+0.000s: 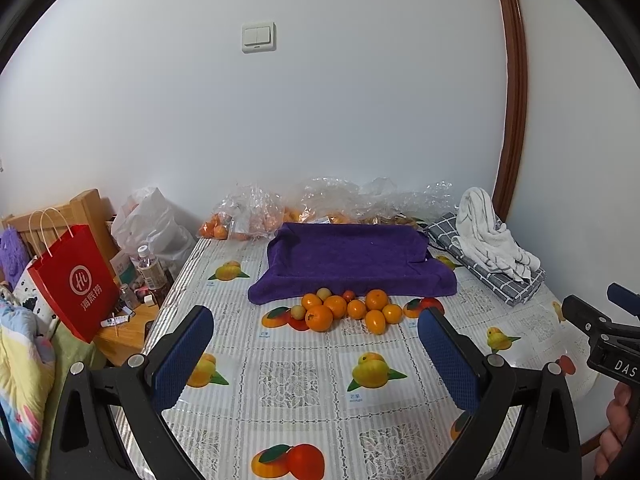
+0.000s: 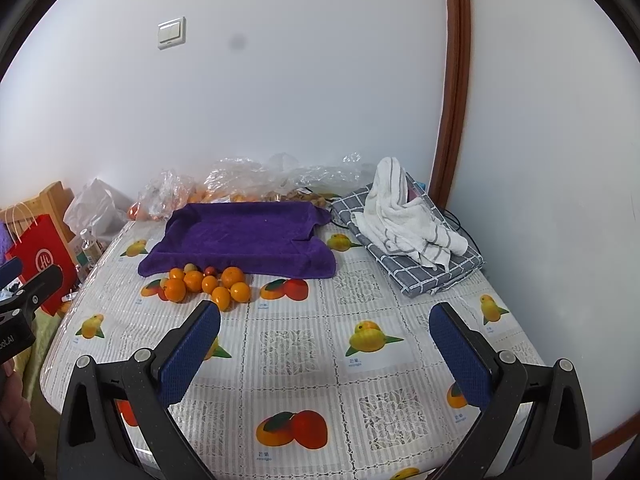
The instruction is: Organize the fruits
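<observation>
A heap of oranges with a few small pale and reddish fruits lies on the fruit-print tablecloth, touching the front edge of a purple towel-covered tray. My left gripper hovers open above the table, short of the heap, with nothing between its blue pads. My right gripper is open too and holds nothing; the heap lies ahead of it to the left. In the left wrist view the right gripper's tip pokes in at the right edge.
Clear plastic bags of fruit line the wall behind the tray. A white striped towel lies on a folded grey checked cloth at the back right. A red paper bag and bottles stand off the table's left side.
</observation>
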Motion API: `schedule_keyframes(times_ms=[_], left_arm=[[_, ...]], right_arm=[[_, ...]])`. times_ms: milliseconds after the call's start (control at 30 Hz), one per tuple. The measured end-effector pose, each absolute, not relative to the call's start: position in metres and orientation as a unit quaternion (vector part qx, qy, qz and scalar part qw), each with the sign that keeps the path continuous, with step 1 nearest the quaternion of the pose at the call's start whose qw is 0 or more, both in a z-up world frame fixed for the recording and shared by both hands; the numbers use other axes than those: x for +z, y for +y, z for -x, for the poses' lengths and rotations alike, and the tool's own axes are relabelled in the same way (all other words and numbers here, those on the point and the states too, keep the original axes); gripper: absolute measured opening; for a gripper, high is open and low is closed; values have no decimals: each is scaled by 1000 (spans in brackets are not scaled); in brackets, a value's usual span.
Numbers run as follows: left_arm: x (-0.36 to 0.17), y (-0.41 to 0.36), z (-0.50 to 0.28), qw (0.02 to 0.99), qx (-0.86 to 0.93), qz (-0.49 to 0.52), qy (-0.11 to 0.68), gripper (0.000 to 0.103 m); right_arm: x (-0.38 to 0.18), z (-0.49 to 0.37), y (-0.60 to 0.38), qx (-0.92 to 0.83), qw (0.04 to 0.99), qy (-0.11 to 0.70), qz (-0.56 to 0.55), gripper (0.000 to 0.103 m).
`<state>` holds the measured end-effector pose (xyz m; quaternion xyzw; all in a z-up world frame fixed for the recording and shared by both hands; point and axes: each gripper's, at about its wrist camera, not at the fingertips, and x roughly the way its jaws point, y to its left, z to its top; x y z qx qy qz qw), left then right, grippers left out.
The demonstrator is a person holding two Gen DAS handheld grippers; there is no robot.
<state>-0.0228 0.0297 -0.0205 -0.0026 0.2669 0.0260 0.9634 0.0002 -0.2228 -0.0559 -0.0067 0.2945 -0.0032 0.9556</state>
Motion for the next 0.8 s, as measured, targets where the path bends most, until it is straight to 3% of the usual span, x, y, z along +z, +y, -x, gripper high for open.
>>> schedule_keyframes(times_ms=[800], left_arm=[[-46,48,-30,958,41,8,284,103]], right_arm=[[-95,-44,-209,14,956,293,5,103]])
